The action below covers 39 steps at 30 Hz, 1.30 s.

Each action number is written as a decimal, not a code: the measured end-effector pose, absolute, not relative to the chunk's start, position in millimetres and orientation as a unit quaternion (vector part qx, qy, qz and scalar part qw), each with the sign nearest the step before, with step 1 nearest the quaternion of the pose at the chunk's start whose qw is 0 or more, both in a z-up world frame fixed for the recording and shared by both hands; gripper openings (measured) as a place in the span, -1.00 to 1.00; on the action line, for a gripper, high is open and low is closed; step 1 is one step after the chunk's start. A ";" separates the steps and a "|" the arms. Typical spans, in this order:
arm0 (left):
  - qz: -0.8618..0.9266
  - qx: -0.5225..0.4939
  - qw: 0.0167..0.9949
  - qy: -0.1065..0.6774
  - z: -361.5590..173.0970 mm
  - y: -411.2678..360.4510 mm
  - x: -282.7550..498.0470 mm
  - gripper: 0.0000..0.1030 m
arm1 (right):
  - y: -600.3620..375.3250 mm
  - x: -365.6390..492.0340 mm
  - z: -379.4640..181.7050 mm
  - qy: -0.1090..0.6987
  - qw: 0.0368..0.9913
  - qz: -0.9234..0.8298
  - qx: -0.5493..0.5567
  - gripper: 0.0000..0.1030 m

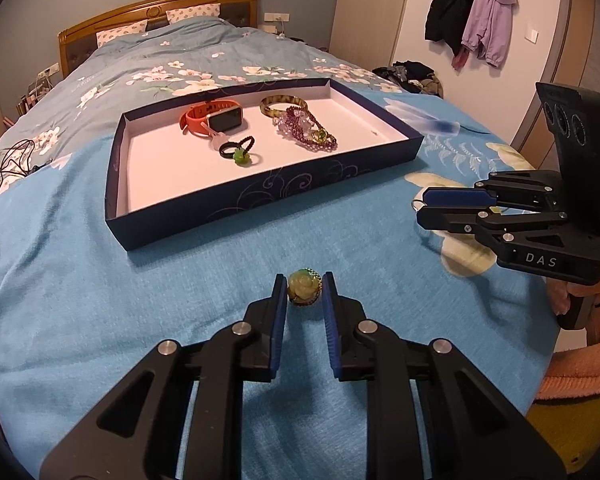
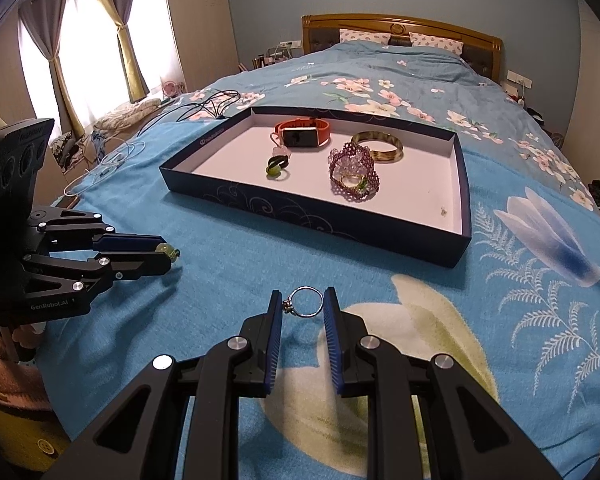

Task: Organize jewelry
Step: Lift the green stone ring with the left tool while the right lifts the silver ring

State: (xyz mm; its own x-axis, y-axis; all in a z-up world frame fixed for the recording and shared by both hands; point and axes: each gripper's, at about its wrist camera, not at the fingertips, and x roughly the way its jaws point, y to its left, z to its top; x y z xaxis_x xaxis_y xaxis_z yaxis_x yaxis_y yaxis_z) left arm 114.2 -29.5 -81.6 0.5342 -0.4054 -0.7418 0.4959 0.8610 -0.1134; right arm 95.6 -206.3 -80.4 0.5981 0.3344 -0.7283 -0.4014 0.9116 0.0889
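My left gripper [image 1: 303, 280] is shut on a green carved rose ornament [image 1: 304, 293] with a dark beaded rim, low over the blue blanket. The right wrist view shows the same left gripper [image 2: 171, 257] with the rose ornament [image 2: 168, 251] at its tips. My right gripper [image 2: 303, 294] is shut on a thin silver ring [image 2: 313, 291], whose shadow falls on the blanket below. The left wrist view shows the right gripper [image 1: 420, 204] at the right. A dark blue tray [image 1: 260, 196] [image 2: 300, 210] with a white floor lies ahead of both grippers.
The tray holds an orange watch [image 1: 216, 118], an amber bangle [image 1: 283, 102], a purple bead bracelet [image 1: 310, 132] and a black loop with a green charm [image 1: 238, 152]. Cables [image 2: 204, 110] lie on the bed's left. Jackets [image 1: 472, 20] hang on the wall.
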 end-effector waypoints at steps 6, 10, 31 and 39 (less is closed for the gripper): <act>-0.258 0.053 0.879 0.398 -73.6 -27.5 113.6 -0.65 | -207.4 96.8 -75.1 0.387 0.897 0.208 -0.035 -0.63; -0.258 0.049 0.883 0.389 -67.4 -26.0 114.2 -0.65 | -207.7 98.0 -72.1 0.382 0.900 0.209 -0.033 -0.63; -0.257 0.037 0.897 0.357 -45.2 -26.5 118.6 -0.65 | -208.8 104.3 -57.6 0.355 0.910 0.213 -0.020 -0.63; -0.256 0.036 0.901 0.348 -38.9 -27.3 122.5 -0.65 | -208.6 109.1 -51.3 0.346 0.913 0.215 -0.018 -0.63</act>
State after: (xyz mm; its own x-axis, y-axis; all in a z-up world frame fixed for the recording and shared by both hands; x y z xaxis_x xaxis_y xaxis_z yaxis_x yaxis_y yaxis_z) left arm 122.5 -27.3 -38.9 0.6279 -0.4355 -0.6451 0.4859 0.8668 -0.1122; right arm 109.1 -208.6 -51.3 0.6683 0.3795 -0.6398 -0.4042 0.9073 0.1160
